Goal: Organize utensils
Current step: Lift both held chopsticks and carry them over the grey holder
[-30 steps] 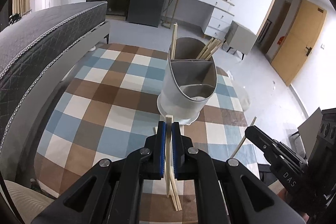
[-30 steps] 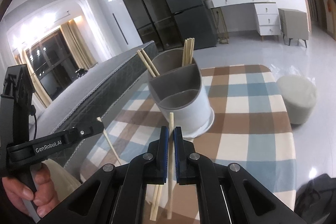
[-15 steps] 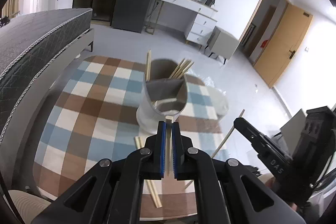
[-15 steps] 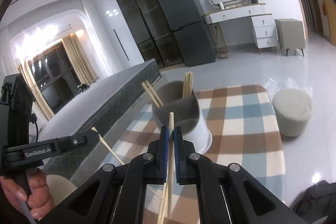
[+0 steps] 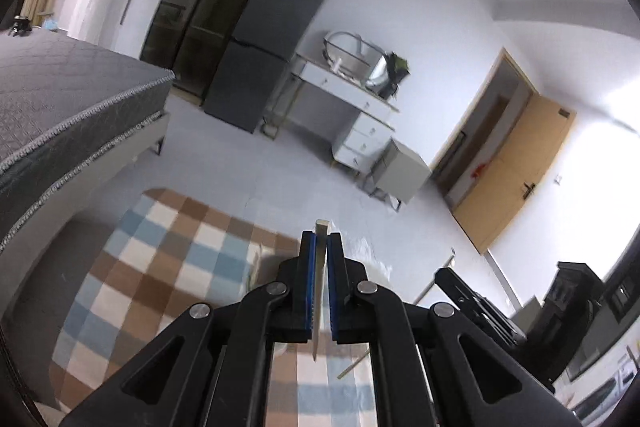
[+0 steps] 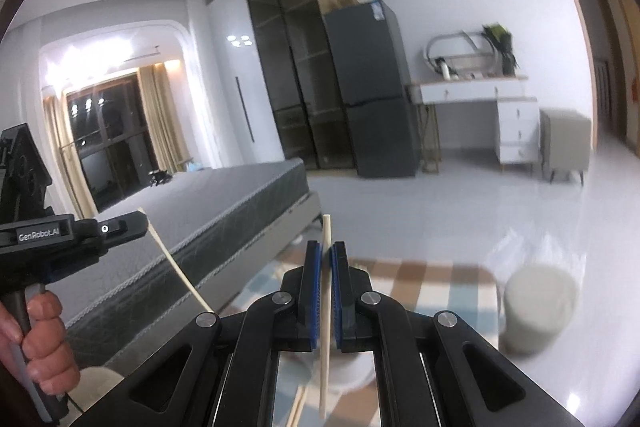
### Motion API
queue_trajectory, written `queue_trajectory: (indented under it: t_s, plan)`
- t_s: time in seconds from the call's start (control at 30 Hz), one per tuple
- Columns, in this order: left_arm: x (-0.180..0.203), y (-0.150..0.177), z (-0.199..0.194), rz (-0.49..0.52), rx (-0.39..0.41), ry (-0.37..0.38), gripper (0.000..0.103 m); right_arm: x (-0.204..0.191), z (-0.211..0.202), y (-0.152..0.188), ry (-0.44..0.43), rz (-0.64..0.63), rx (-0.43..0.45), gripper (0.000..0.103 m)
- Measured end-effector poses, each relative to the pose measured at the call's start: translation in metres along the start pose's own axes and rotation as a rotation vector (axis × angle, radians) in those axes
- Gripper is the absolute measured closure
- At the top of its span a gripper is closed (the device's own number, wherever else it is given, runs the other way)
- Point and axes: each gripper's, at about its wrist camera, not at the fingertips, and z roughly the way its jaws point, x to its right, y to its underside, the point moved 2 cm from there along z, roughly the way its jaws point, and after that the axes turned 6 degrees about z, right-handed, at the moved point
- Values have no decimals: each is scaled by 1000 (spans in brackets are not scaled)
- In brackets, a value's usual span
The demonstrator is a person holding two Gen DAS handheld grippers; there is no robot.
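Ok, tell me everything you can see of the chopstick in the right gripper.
The pale wooden chopstick is a thin, straight, square-edged stick, light cream and unmarked. It stands nearly upright, clamped at about mid-length between the blue-padded fingers of the right gripper, which is shut on it. Its top pokes above the fingertips; its lower end hangs free below them, touching nothing visible. In the left wrist view it shows as a slim stick at that gripper's tip.

Looked like a home bedroom: grey bed [image 6: 224, 203], tall fridge [image 6: 372, 91], white dressing table [image 6: 476, 93], curtained window [image 6: 108, 143].
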Motion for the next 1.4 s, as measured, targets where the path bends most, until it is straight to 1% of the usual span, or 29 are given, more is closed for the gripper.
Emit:
queue_trajectory:
  t_s: [0.07,0.2,0.23,0.3,0.43,0.47,0.53,0.57,0.6,0.63,0.67,0.7,0.73,0.77,0.8,0.83,0.9,0.93,1.07,1.13,1.17,1.2,1.27,1.3,1.37,1.4]
  plan:
    - [-3,-8,4,-14,12,11,102,-8,7,-15,-8,-26,9,98]
    - [-9,-23,17,-11,55,-11,102,-30,25,-43,-22,-101,36,98]
    - [-11,-25,21,-10,61,-17,102,-34,30,-47,-25,-118,38,98]
    - [-15,-27,29,-15,59,-4,102,-43,44,-55,-32,-151,47,98]
    - [-27,-28,51,-27,40,5,103,-50,75,-55,-48,-164,32,98]
    - [-32,-26,59,-31,17,11,103,-49,87,-49,-43,-151,11,98]
    - [-44,-22,61,-40,7,23,103,-43,96,-38,-52,-116,-12,98]
    - [-52,-19,62,-28,4,-5,103,-40,102,-28,-54,-100,-34,98]
    - [-60,-17,62,-24,-2,-47,103,-36,103,-23,-54,-90,-40,98]
    - [-72,-14,65,-29,-23,-78,99,-31,102,-17,-60,-75,-40,98]
    - [-85,-10,72,-45,-62,-98,94,-27,101,-10,-66,-54,-44,98]
    - [-94,-6,78,-60,-97,-117,74,-20,99,-3,-72,-26,-56,98]
    - [-107,-1,87,-86,-139,-137,50,-15,97,0,-75,-6,-62,98]
    - [-125,7,100,-122,-181,-160,44,-8,93,7,-86,32,-68,98]
    - [-131,11,107,-134,-206,-178,42,-2,87,10,-94,56,-69,98]
    - [-142,19,124,-141,-258,-200,42,4,82,13,-99,79,-70,98]
    - [-149,29,150,-123,-349,-234,42,17,69,22,-111,128,-75,98]
    - [-154,35,166,-115,-380,-252,42,22,63,26,-117,147,-78,98]
    - [-152,42,218,-56,-451,-257,42,47,43,47,-119,240,-116,98]
    - [-151,44,243,-30,-504,-225,42,60,36,59,-103,285,-140,98]
    - [-148,47,263,-8,-539,-226,42,67,32,64,-100,307,-148,98]
    - [-149,49,275,5,-550,-233,42,73,27,69,-94,327,-152,98]
    - [-153,52,299,15,-585,-218,42,86,20,78,-73,356,-152,98]
    - [-154,56,314,26,-621,-209,42,90,17,82,-66,366,-153,98]
    - [-157,64,337,65,-666,-248,42,102,14,90,-40,386,-159,98]
    - [-158,67,344,80,-678,-255,42,105,13,93,-32,393,-163,98]
